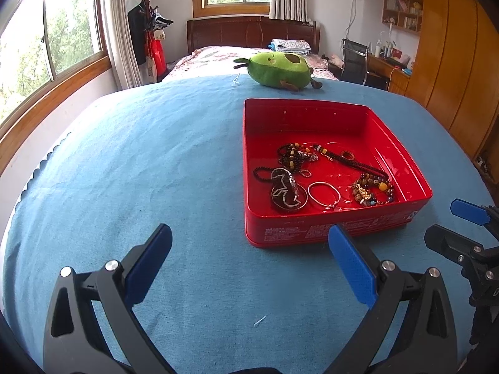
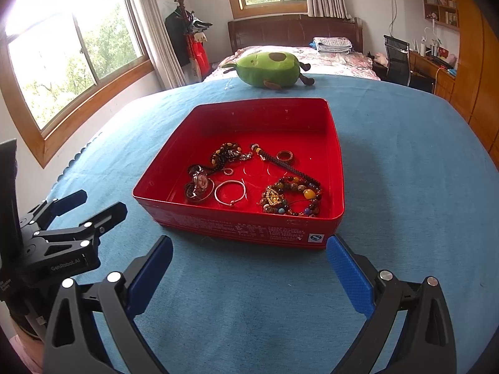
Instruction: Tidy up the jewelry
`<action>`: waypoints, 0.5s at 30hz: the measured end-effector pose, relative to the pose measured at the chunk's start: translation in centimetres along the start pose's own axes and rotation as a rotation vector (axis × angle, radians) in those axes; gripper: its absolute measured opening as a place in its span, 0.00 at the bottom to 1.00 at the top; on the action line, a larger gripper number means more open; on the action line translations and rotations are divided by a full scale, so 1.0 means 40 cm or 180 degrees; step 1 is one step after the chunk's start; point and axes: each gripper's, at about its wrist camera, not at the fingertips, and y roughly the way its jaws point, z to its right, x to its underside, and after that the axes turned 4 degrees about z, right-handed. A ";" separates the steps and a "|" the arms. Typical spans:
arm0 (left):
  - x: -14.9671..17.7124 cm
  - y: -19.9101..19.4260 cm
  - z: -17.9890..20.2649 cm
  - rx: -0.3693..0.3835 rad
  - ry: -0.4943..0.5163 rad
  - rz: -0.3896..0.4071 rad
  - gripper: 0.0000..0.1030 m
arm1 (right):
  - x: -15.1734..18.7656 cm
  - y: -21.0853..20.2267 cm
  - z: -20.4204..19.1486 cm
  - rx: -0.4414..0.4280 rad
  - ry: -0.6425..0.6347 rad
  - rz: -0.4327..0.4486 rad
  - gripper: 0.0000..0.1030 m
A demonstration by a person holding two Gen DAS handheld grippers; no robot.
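Note:
A red tin box (image 1: 315, 232) (image 2: 237, 227) sits on the blue cloth. Inside lie a wristwatch (image 1: 285, 191) (image 2: 199, 182), a silver bangle (image 1: 324, 193) (image 2: 230, 192), a colourful bead bracelet (image 1: 372, 188) (image 2: 293, 198), a dark cord necklace (image 1: 349, 159) (image 2: 280, 163), a small ring (image 1: 347, 155) (image 2: 285, 156) and a dark bead tangle (image 1: 294, 154) (image 2: 227, 154). My left gripper (image 1: 249, 246) is open and empty, in front of the box's left corner. My right gripper (image 2: 249, 255) is open and empty, just before the box's front wall.
A green avocado plush (image 1: 280, 70) (image 2: 266, 68) lies beyond the box. The blue cloth (image 1: 140, 155) (image 2: 405, 155) covers the table. The right gripper shows at the right edge of the left wrist view (image 1: 461, 237); the left gripper shows at the left of the right wrist view (image 2: 81, 212).

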 end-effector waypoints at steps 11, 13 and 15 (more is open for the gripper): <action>-0.004 0.015 -0.006 0.0005 -0.0034 -0.0053 0.97 | 0.000 0.010 0.002 -0.0001 -0.0007 -0.0017 0.96; -0.004 0.017 -0.004 -0.0002 -0.0023 -0.0058 0.97 | 0.000 0.011 0.001 0.0004 -0.0011 -0.0014 0.96; -0.004 0.019 -0.001 0.0007 -0.0013 -0.0074 0.97 | -0.001 0.015 0.003 0.0016 -0.0014 -0.0020 0.96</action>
